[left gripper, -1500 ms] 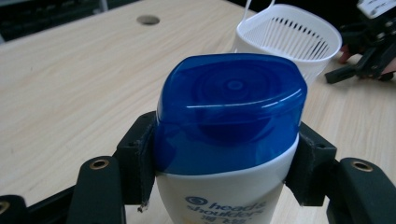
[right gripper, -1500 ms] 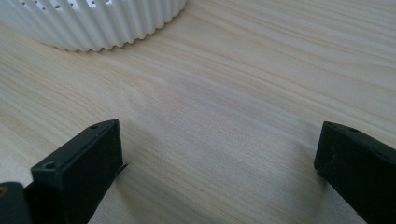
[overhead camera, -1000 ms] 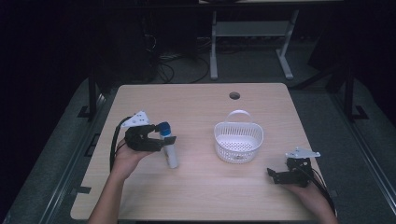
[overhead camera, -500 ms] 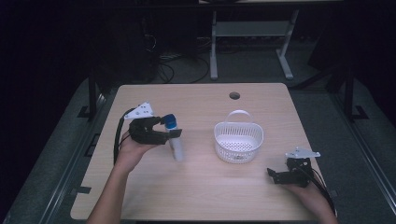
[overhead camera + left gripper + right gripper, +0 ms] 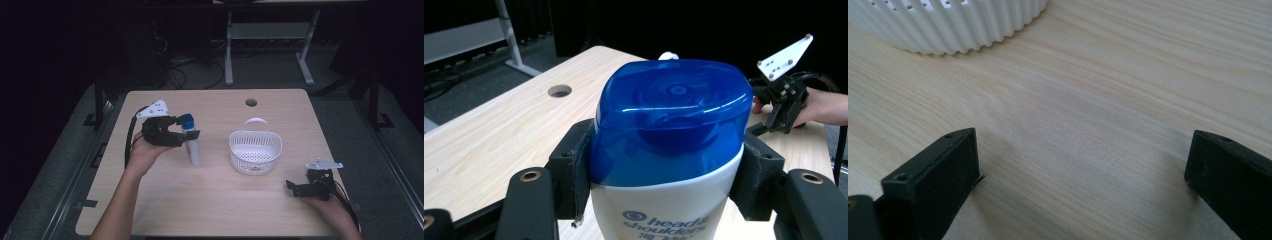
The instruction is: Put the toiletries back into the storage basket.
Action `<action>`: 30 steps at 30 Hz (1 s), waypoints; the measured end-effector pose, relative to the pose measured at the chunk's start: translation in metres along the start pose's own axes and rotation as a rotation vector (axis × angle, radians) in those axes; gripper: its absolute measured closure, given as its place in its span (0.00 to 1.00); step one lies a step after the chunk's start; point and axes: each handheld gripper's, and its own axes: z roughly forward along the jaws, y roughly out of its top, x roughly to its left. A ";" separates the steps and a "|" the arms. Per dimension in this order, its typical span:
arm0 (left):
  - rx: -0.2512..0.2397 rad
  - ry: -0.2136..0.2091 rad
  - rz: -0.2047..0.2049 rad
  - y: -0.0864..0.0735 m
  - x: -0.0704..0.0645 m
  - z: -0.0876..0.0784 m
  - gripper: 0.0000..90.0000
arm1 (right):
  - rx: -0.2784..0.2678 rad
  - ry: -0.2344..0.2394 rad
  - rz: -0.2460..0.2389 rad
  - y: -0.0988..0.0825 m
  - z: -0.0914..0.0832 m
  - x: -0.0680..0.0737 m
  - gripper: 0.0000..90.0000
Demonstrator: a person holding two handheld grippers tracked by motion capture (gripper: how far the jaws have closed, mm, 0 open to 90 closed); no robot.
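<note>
Nearest the person, at the right front of the worktop (image 5: 210, 200), the right gripper (image 5: 295, 188) is rested low over bare wood, its jaws spread wide with nothing between them. Farther in, the left gripper (image 5: 187, 135) is clamped on a shampoo bottle (image 5: 192, 147), just under its blue cap (image 5: 671, 115); the bottle is seen hanging nearly upright, and it appears to be lifted clear of the wood, though this cannot be told for certain. To its right a white basket (image 5: 255, 152) is stood, well apart from the bottle. Beyond it a round hole (image 5: 251, 102) is cut near the far edge.
</note>
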 end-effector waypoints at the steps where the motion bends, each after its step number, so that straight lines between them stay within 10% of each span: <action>1: -0.003 0.001 0.002 0.002 0.000 0.001 0.40 | 0.000 0.000 0.001 0.000 0.000 0.000 0.01; 30: -0.045 -0.060 0.074 0.067 -0.012 0.032 0.41 | 0.001 0.001 0.002 0.000 0.000 0.000 0.01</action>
